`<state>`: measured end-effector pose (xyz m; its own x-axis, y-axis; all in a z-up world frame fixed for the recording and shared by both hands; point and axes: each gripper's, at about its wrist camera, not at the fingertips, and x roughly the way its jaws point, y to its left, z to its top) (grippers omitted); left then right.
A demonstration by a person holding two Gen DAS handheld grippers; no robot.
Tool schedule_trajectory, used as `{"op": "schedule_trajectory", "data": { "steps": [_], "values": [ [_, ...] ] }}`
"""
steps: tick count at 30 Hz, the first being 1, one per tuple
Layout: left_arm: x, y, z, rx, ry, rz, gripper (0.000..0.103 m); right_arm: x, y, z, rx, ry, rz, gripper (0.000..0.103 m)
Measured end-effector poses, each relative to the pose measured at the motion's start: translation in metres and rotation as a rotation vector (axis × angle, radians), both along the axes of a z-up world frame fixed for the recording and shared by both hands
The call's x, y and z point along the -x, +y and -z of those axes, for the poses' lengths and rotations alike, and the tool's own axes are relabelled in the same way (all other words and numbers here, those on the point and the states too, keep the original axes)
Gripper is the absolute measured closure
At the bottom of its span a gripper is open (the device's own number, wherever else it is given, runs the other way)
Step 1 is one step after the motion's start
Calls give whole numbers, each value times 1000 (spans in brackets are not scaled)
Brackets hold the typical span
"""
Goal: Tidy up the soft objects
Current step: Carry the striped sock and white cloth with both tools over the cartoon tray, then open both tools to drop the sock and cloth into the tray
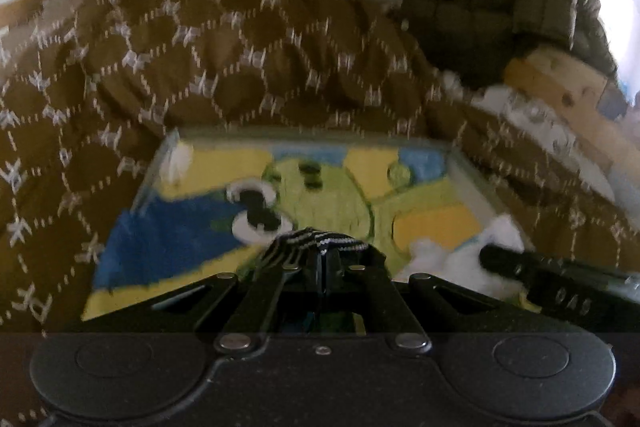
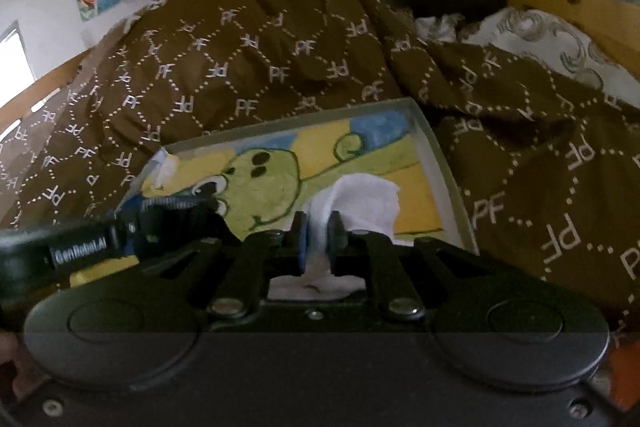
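Left wrist view: we see the left gripper [image 1: 323, 254] with jaws clenched on a striped sock [image 1: 316, 241]; the right gripper [image 2: 319, 227] pinches a white sock [image 2: 360, 201] over the tray [image 2: 436, 151].

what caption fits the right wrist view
Right gripper holds a white sock over a cartoon-lined tray on a brown PF-print duvet.

My left gripper [image 1: 322, 259] is matt black plastic with shiny metal rivets, pinching a ribbed knit black-and-white striped cloth [image 1: 316, 241]. Between my right gripper's [image 2: 318, 227] pads sits soft white cloth [image 2: 360, 203]. Ahead lies a fuzzy painted tray [image 2: 436, 147] on a smooth brown printed bedcover [image 2: 240, 67].
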<state>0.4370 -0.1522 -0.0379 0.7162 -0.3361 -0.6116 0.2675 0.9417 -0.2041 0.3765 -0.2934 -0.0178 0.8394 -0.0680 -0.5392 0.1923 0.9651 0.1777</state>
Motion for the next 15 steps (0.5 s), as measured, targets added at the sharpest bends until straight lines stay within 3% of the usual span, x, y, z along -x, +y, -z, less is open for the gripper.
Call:
{"op": "schedule_trajectory", "data": {
  "steps": [3, 7, 9, 11, 15],
  "values": [
    [2, -1, 3, -3, 18, -3, 100, -1, -9, 2, -13, 20, 4, 90],
    [9, -1, -3, -6, 19, -11, 88, 8, -11, -7, 5, 16, -2, 76],
    [12, 0, -9, 8, 24, -19, 86, 9, -12, -18, 15, 16, -12, 69],
    [16, 1, -16, 25, 39, -33, 76, 15, -9, -27, 23, 14, -17, 62],
    [30, 7, -35, 49, 19, -54, 65, 29, -7, -52, 37, -7, -17, 50]
  ]
}}
